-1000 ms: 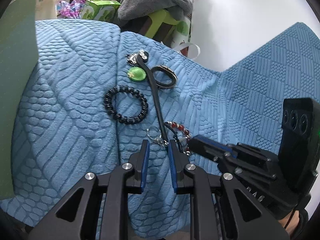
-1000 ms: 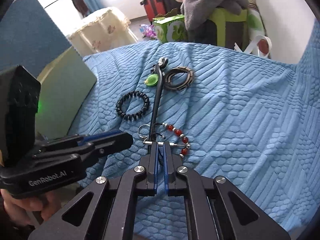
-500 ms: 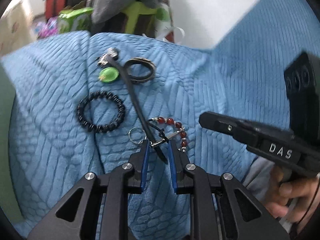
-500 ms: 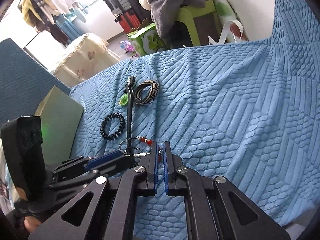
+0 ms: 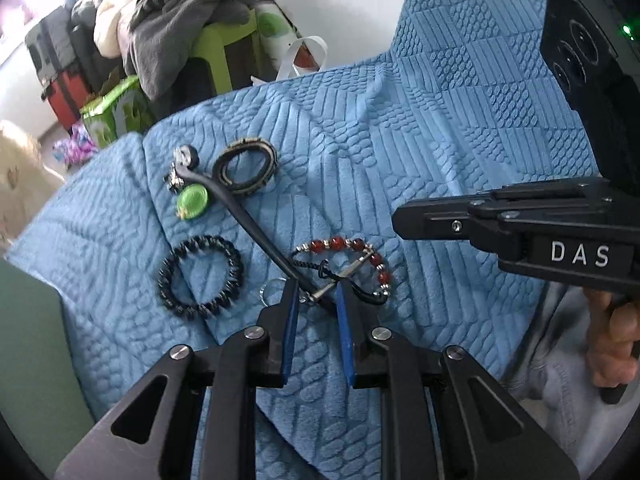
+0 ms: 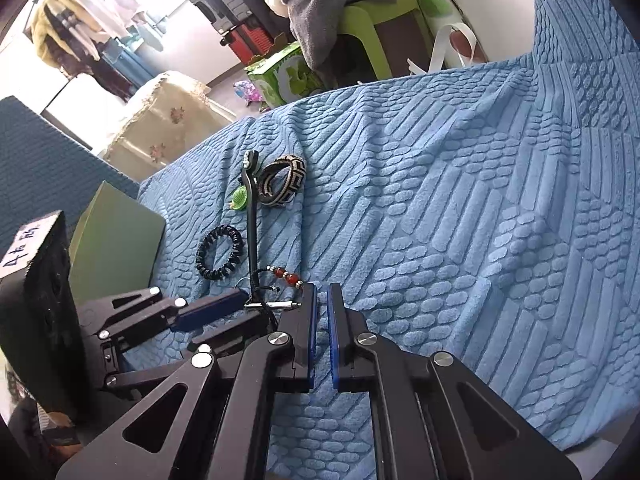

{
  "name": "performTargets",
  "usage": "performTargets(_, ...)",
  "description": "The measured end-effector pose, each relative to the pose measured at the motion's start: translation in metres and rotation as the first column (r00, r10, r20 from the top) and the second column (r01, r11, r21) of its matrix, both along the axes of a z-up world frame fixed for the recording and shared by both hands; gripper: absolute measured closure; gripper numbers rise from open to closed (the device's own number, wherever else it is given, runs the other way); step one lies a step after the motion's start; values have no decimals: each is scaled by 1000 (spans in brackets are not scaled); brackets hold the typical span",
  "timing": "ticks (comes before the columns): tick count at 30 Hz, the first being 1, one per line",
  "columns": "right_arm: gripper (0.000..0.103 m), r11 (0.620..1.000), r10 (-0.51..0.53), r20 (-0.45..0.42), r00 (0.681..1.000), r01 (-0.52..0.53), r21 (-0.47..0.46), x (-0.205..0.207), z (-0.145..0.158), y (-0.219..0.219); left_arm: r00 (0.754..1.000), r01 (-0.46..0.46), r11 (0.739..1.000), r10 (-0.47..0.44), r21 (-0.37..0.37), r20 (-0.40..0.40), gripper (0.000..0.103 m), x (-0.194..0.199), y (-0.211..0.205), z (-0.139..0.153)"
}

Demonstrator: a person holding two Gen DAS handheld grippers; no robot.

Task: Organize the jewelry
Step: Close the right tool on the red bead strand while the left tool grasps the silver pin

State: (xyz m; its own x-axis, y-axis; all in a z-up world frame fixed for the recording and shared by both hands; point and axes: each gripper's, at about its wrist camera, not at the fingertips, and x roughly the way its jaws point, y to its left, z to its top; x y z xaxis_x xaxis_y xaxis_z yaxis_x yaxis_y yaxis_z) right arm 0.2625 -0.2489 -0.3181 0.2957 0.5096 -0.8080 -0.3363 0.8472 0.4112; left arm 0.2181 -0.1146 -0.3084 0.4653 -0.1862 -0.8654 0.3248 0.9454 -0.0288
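The left gripper [image 5: 316, 300], jaws narrowly parted, straddled the silver metal clasp [image 5: 338, 280] of the red-beaded bracelet [image 5: 344, 246] on the blue bedspread [image 5: 440, 140]; the right gripper [image 6: 321, 292], nearly closed, hovered right.

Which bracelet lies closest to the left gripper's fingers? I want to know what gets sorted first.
The red-beaded bracelet, right at the left gripper tips. The black-beaded bracelet lies off to its left, and the woven black-and-tan one sits farthest back.

Blanket [image 6: 460, 208] bare rightward; bead bracelet [image 5: 200, 276], woven bangle [image 5: 246, 166] crowd left.
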Motion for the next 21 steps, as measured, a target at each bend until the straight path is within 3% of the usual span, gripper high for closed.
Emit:
performTargets(7, 99, 1000, 5, -19, 1000, -5, 1, 2, -3, 1, 998, 71, 997, -70, 44, -8, 84, 1, -8, -5)
performTargets(12, 97, 1000, 26, -33, 999, -26, 2, 1, -6, 6, 998, 59, 998, -59, -10, -4, 98, -5, -3, -3)
performTargets(15, 95, 999, 34, -35, 999, -34, -2, 1, -7, 9, 999, 53, 998, -53, -27, -9, 99, -12, -1, -2)
performTargets(18, 86, 999, 49, -28, 998, -49, -19, 0, -8, 13, 1000, 3, 997, -4, -73, -5, 99, -18, 5, 2)
performTargets(21, 84, 996, 71, -15, 997, -72, -47, -2, -8, 19, 999, -43, 993, 43, -110, -1, 99, -27, 13, 6)
